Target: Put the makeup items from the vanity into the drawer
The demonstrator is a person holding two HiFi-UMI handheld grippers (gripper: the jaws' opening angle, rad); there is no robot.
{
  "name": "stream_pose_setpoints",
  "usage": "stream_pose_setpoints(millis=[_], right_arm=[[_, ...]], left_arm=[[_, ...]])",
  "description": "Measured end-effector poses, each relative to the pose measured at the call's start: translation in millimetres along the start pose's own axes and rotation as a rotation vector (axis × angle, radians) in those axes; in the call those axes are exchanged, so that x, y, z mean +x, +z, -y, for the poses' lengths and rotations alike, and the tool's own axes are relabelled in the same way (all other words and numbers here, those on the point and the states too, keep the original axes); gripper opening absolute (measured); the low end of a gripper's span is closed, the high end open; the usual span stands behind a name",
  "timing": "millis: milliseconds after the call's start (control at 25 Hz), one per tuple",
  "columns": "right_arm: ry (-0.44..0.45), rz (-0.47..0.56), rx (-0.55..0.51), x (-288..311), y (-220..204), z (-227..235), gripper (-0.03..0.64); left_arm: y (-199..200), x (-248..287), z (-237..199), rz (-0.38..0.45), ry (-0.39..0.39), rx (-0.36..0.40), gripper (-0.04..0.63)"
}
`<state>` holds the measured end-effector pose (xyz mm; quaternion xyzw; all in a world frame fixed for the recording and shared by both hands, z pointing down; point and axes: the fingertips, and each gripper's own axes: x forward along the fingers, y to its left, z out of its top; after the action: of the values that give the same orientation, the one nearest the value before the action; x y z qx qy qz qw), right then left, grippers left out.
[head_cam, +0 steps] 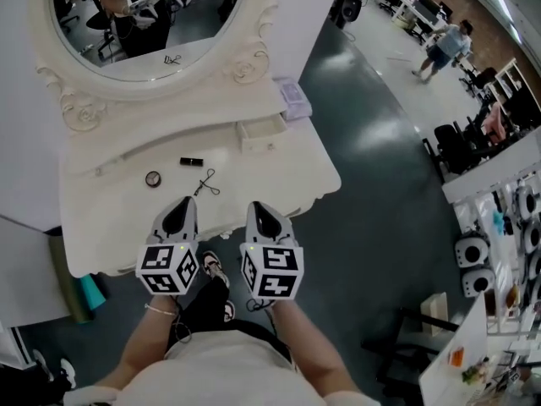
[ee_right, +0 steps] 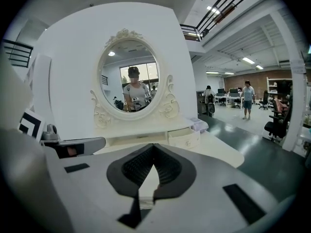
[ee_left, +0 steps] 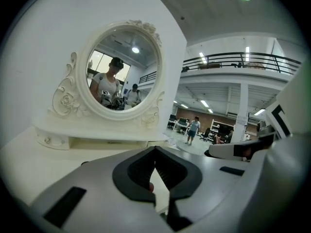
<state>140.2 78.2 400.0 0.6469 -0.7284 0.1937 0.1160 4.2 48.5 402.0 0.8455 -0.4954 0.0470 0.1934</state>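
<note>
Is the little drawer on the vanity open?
Yes, the small drawer sticks out from the vanity, showing its hollow inside.

Black tube (head_cam: pixel 191 161), round compact (head_cam: pixel 153 178), perhaps hairpins (head_cam: pixel 207 183) near open drawer (head_cam: pixel 262 131).

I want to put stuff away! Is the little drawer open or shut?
Open: the small drawer sticks out of the vanity, its hollow inside showing.

On the worktop (head_cam: pixel 279 180) lay tube (head_cam: pixel 191 161), round compact (head_cam: pixel 153 178), clip (head_cam: pixel 207 183). The drawer (head_cam: pixel 262 131) sat to their right, mirror (head_cam: pixel 152 24) behind.
</note>
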Motion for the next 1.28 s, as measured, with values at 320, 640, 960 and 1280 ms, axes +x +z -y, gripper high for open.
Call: stream_pose_setpoints(millis=[320,640,960,1280], right_arm=[[0.015,0.017,-0.059,57.0,50.8,1.2,0.018],[0.044,0.009,-0.079,115.7,85.4,-11.8,0.018],[0.07,-0.035,-0.142,163.6,105.6,-31.5,0.018],[0.151,-0.122,-0.093,197.7,69.3,-33.4,0.018]], left_arm=[[40.7,55.4,-21.0,0.032,-0.004,-0.01,0.002],[70.3,93.3,-56.7,0.042,0.011,-0.024,0.002],[82.5,121.5,-99.0,0.051,0.031,-0.074,0.002],[41.8,120.4,-126.9,-0.034,0.097,-0.101,0.002]])
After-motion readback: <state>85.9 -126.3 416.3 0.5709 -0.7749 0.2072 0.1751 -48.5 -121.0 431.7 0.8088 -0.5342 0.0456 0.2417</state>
